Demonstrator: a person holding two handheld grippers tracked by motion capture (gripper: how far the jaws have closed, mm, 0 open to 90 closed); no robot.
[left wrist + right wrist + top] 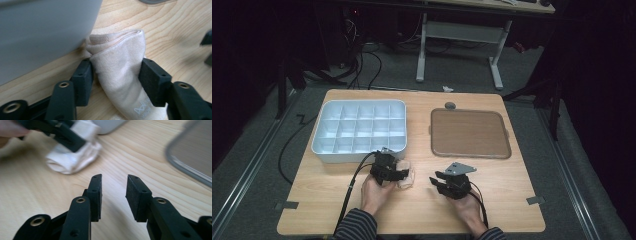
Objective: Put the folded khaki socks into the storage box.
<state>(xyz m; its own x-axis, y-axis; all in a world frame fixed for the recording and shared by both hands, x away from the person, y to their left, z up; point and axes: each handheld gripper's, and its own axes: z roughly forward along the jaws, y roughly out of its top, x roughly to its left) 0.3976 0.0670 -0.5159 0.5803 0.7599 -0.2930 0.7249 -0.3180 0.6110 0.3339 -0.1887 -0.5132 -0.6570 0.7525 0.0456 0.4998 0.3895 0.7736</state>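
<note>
One folded sock (120, 62) is the whole story at the near edge of the wooden table (492, 190) — pale, cream-pink, soft knit, doubled over on itself so the layered fold and a ribbed hem face away from the camera, with a faint white printed mark low on the fabric. It lies just beside the front wall of the white compartment tray (362, 127), right at its rounded corner. The left gripper (116, 75) straddles it, both black pads against the cloth on either side — a grip on the sock. In the right gripper view the bundle looks blurred and whiter. The right gripper (113, 192) hovers off to the side over bare wood, jaws parted with nothing between them. Farther right, the brown flat tray (470, 133) sits apart.
</note>
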